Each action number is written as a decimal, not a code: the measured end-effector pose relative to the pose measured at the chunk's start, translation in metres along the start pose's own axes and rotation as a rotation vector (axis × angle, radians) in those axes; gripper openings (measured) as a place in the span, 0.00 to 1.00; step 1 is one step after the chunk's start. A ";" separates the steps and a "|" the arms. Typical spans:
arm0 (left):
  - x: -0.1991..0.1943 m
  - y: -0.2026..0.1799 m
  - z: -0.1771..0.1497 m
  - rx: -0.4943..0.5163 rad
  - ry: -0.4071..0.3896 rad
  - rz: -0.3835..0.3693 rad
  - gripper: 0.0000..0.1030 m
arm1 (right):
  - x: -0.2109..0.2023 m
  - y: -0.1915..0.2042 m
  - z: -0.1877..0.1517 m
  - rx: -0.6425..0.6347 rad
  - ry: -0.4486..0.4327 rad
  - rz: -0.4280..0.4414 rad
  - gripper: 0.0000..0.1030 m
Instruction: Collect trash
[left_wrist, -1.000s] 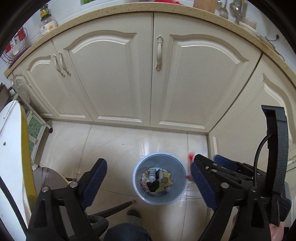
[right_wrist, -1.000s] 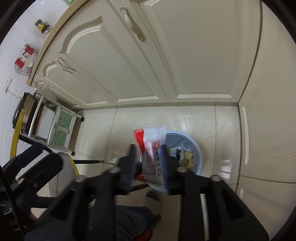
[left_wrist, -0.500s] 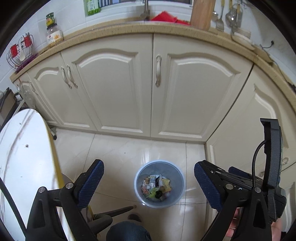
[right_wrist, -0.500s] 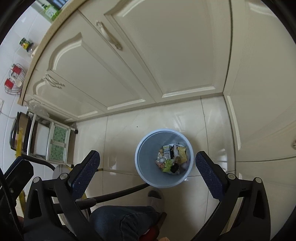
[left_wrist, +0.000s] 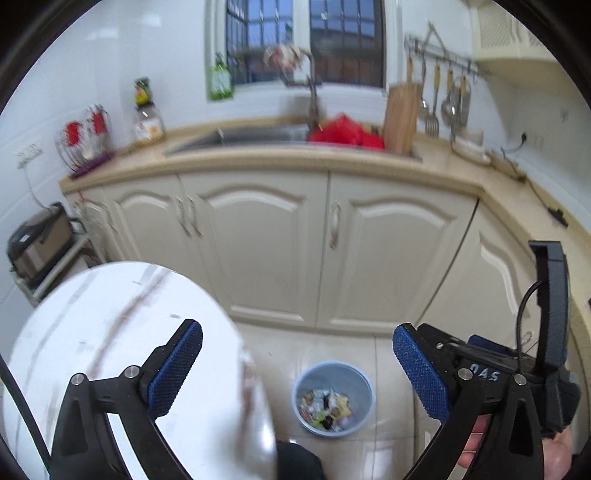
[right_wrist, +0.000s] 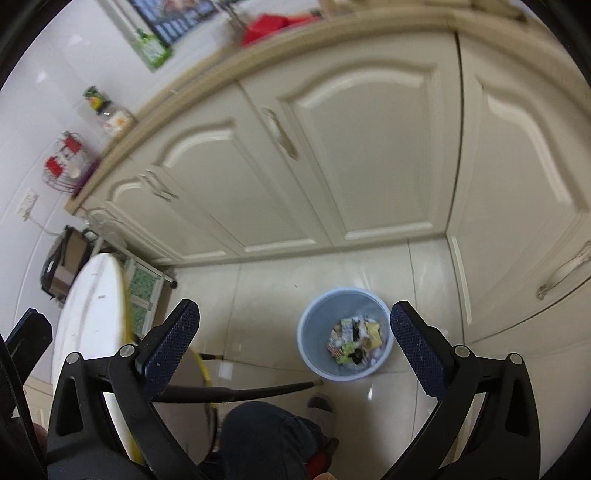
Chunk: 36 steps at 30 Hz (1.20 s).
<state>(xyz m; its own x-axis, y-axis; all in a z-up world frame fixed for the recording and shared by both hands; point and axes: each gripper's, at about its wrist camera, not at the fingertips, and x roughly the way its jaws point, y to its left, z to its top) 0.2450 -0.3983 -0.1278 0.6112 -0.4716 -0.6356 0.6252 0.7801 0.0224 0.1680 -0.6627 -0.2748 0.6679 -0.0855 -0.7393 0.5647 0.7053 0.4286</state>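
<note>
Upright trash bin, mouth up, below both grippers' wide, empty jaws, left opening.

1. A trash bin stands on the floor before the cabinets.
2. Wrappers lie inside it.
3. A round table stands to its left.
4. A sink sits in the counter above.

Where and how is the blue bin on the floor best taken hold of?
Grip the bin by its rim, from above, one finger inside and one outside the wall. It stands upright with its mouth open, and the thin round rim is bare; the trash lies low. The near side looks easiest, likely.
</note>
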 end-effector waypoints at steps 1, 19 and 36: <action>-0.020 0.008 -0.005 -0.007 -0.026 0.016 0.99 | -0.011 0.010 -0.001 -0.015 -0.020 0.009 1.00; -0.321 0.082 -0.160 -0.144 -0.307 0.378 0.99 | -0.179 0.225 -0.090 -0.372 -0.318 0.265 1.00; -0.427 0.057 -0.253 -0.285 -0.371 0.555 0.99 | -0.231 0.331 -0.206 -0.652 -0.425 0.286 1.00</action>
<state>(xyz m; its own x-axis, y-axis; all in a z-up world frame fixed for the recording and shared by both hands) -0.1031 -0.0483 -0.0506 0.9577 -0.0438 -0.2844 0.0550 0.9980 0.0317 0.1013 -0.2646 -0.0692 0.9430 -0.0077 -0.3326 0.0387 0.9955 0.0868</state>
